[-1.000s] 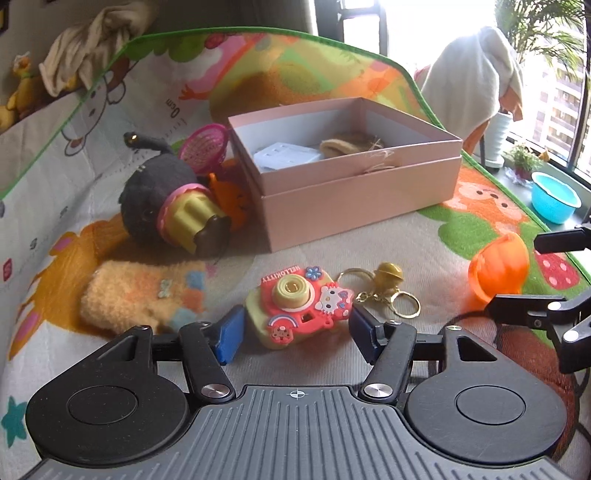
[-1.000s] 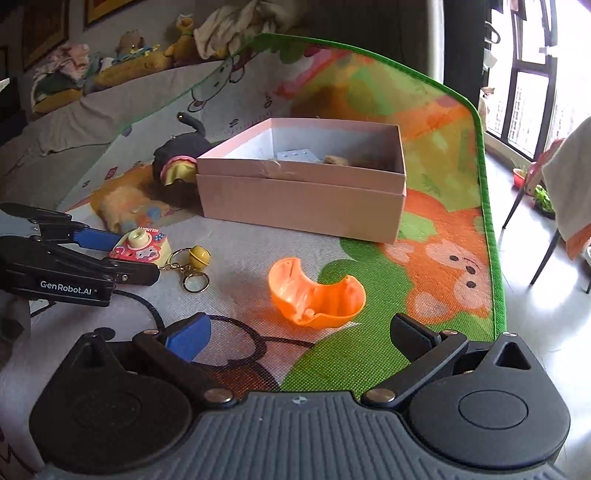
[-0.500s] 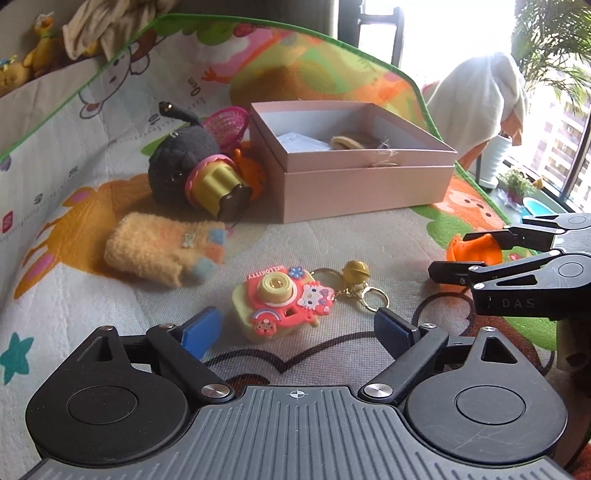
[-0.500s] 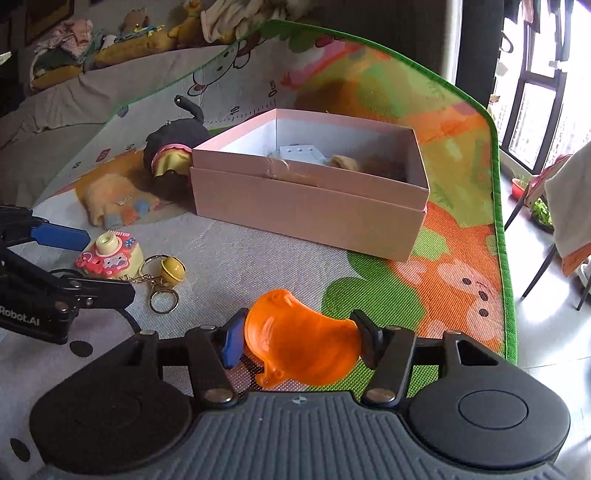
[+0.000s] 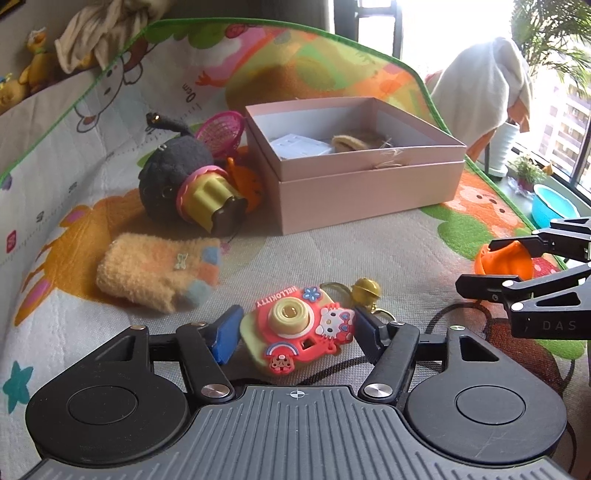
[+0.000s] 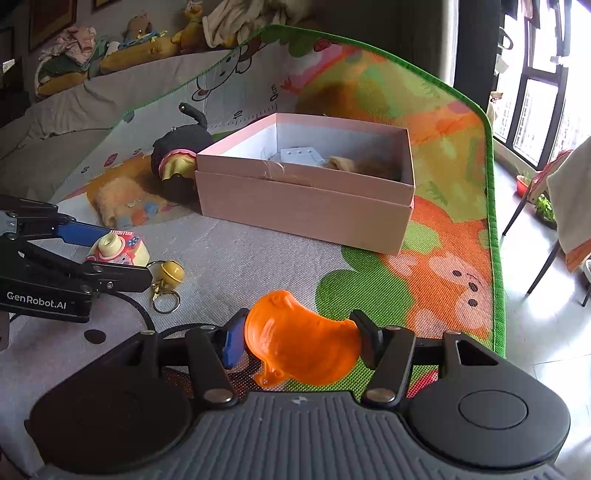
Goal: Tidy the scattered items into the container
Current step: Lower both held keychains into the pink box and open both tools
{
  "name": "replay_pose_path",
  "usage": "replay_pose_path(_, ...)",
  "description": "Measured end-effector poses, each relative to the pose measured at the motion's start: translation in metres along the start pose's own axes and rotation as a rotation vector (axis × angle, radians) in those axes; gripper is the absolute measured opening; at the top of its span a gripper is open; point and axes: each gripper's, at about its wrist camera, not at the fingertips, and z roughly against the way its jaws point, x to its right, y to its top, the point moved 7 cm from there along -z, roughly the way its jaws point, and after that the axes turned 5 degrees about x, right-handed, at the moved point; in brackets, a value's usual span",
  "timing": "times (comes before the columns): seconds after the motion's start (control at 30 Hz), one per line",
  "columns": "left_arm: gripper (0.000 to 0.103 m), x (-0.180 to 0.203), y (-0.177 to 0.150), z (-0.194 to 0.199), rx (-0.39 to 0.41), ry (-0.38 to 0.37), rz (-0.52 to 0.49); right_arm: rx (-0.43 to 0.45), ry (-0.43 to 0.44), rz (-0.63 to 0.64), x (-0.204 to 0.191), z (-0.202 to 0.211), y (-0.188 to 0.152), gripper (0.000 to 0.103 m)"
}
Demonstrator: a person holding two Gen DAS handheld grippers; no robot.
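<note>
Two views, left wrist first: closing the left gripper [image 5: 293, 328] around the toy camera [image 5: 299, 328] lying on the play mat [image 5: 369, 254] in front of the pink box [image 5: 369, 192], pads reaching its two sides, keyring trailing loose — judging it light, rubbery, best pinched across the body. Right wrist: holding the orange plastic shell [image 6: 301, 341] in the right gripper [image 6: 299, 343], jaws narrowed onto its edges, lifted just off the mat — looking thin, stiff, slippery.

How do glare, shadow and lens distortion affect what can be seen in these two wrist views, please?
Left wrist view: the window is blown out white at the upper right, and fisheye bends the play mat's green edge. Right wrist view: the window is bright but less washed out, the far left corner dim, and the pink box sharp.
</note>
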Motion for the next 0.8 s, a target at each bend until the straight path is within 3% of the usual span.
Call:
replay_pose_path(0.23,0.069,0.029,0.014,0.033,0.049,-0.067,-0.08,0.02,0.035,0.037,0.004,0.028,0.012,0.059)
replay_pose_path(0.43,0.069,0.047,0.03,0.055,0.105,-0.103,-0.123,0.04,0.095,-0.046,0.014,0.038,0.039,0.059)
replay_pose_path(0.63,0.069,0.046,0.066,0.047,0.187,-0.083,-0.106,0.133,0.064,-0.095,0.038,0.027,0.099,0.059)
replay_pose_path(0.8,0.069,0.034,0.118,0.012,0.247,-0.055,-0.107,0.17,0.073,-0.188,0.067,-0.019,0.176,0.059)
